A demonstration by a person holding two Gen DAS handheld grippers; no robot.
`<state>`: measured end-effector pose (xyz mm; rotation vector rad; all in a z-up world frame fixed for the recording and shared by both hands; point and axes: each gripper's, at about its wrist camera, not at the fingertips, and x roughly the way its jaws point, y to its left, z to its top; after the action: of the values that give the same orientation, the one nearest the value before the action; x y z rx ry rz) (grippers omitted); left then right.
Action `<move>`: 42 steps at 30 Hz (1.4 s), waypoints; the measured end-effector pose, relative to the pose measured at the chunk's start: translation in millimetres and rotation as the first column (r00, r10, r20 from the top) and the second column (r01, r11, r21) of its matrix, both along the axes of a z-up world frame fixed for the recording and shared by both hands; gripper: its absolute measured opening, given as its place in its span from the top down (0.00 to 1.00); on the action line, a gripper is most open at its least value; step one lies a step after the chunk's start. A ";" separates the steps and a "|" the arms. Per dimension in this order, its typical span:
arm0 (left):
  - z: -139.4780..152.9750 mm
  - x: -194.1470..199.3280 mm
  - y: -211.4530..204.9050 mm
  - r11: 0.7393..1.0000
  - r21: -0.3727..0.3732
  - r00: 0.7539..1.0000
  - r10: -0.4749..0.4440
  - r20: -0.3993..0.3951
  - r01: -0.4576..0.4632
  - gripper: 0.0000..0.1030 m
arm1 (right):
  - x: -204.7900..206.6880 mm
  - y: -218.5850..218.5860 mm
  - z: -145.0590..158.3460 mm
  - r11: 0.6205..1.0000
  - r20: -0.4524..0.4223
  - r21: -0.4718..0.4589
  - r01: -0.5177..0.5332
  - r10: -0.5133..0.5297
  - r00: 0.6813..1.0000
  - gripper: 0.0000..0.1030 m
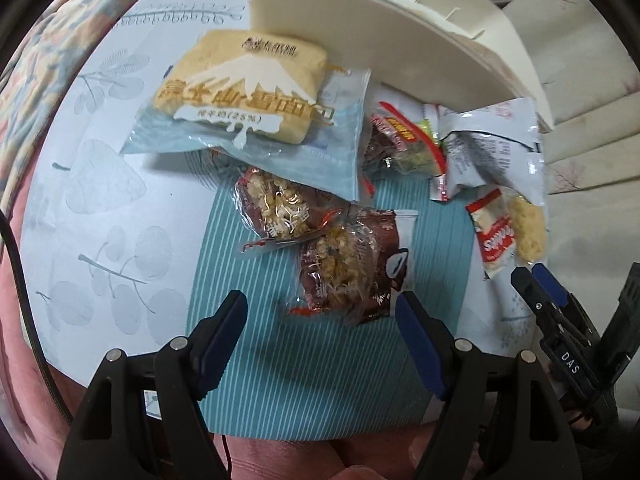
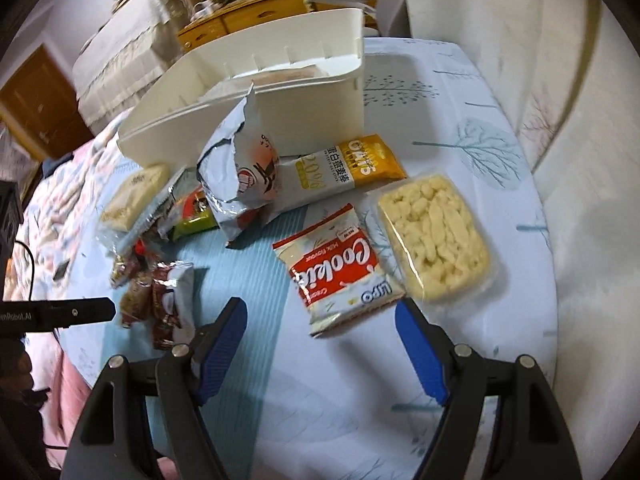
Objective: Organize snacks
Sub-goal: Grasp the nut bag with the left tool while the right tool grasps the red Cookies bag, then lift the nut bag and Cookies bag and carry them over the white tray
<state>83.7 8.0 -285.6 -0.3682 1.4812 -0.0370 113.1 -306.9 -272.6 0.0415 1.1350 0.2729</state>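
A white storage bin (image 1: 360, 28) stands at the back of the table; it also shows in the right wrist view (image 2: 312, 120). Snack packs lie in front of it. My left gripper (image 1: 322, 312) is open, just short of a brown oat-bar pack (image 1: 352, 268), with a second one (image 1: 276, 208) and a bread pack (image 1: 248, 88) behind. My right gripper (image 2: 320, 320) is open, just short of a red-and-white cookie pack (image 2: 340, 268). Beside it lie a clear pack of pale puffs (image 2: 436, 236), a yellow oats bar (image 2: 344, 172) and a grey torn bag (image 2: 240, 176).
The table has a leaf-print cloth (image 1: 108, 208) with a striped teal mat (image 1: 312, 380) on it. A flowered quilt (image 1: 48, 60) lies to the left. The right gripper's fingertips (image 1: 536, 284) show at the left view's right edge. A wooden shelf (image 2: 280, 0) stands behind the bin.
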 end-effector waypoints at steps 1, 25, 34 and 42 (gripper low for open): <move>-2.3 1.0 -1.8 1.000 0.007 1.000 0.009 -0.004 -0.009 0.27 | 2.6 0.6 -2.1 1.000 -0.001 -0.006 -0.015 0.015 1.000 0.25; -37.0 26.5 -25.7 0.991 0.026 0.989 0.134 -0.057 -0.132 0.51 | 28.8 20.6 -35.3 0.969 0.043 -0.100 -0.226 0.231 0.972 0.25; -39.0 21.3 -26.9 0.984 0.020 0.982 0.180 -0.058 -0.179 0.54 | 30.5 18.4 -37.5 0.962 0.043 -0.113 -0.248 0.254 0.966 0.43; -37.0 6.9 -25.4 0.983 0.013 0.980 0.186 -0.071 -0.186 0.55 | 33.3 15.9 -35.3 0.953 -0.001 -0.122 -0.277 0.279 0.960 0.52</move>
<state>90.6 -17.3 -322.6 -0.5060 1.5115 0.1314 146.4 -291.0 -307.9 -0.2303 1.1390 0.4538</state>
